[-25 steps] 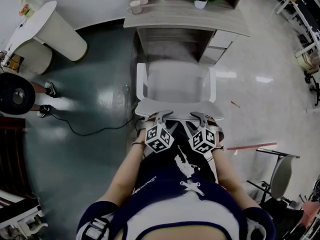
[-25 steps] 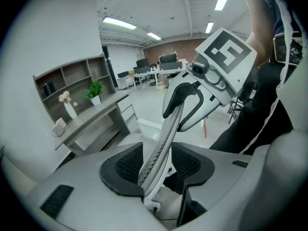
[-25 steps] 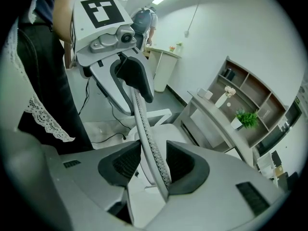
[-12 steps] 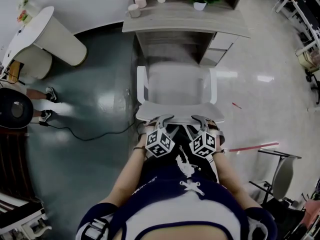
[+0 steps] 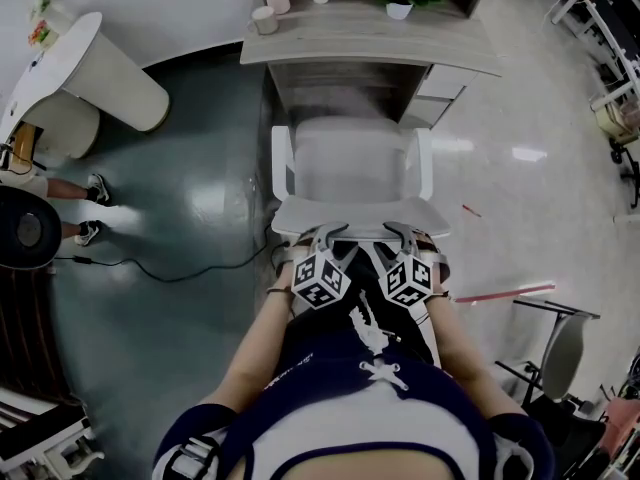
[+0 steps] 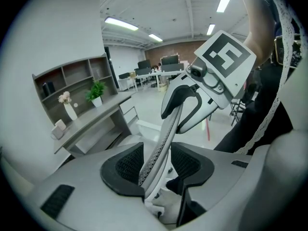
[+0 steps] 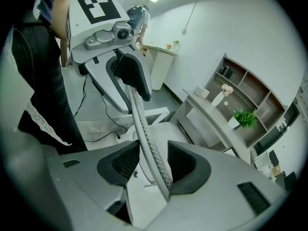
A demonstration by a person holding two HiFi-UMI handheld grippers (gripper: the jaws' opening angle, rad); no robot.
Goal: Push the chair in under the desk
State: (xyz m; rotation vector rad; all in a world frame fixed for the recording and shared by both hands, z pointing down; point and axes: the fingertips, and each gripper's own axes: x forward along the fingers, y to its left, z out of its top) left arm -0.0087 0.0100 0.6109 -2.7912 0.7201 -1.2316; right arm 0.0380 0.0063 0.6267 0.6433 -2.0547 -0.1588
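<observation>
1. Currently, the chair (image 5: 350, 163) stands just near of the desk (image 5: 370, 38), facing its opening, with most of the seat still outside.
2. Left gripper (image 6: 159, 165): the jaws stand apart astride the backrest rim (image 6: 166, 124), which leans against one pad.
3. Right gripper (image 7: 147, 165): the jaws have just been opening. The same backrest rim stands between them, with a gap showing beside it.

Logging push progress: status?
Left gripper, right gripper open astride white mesh chair backrest; right jaws just opened wider. Seat short of grey wooden desk. Black cable left, off path.
</observation>
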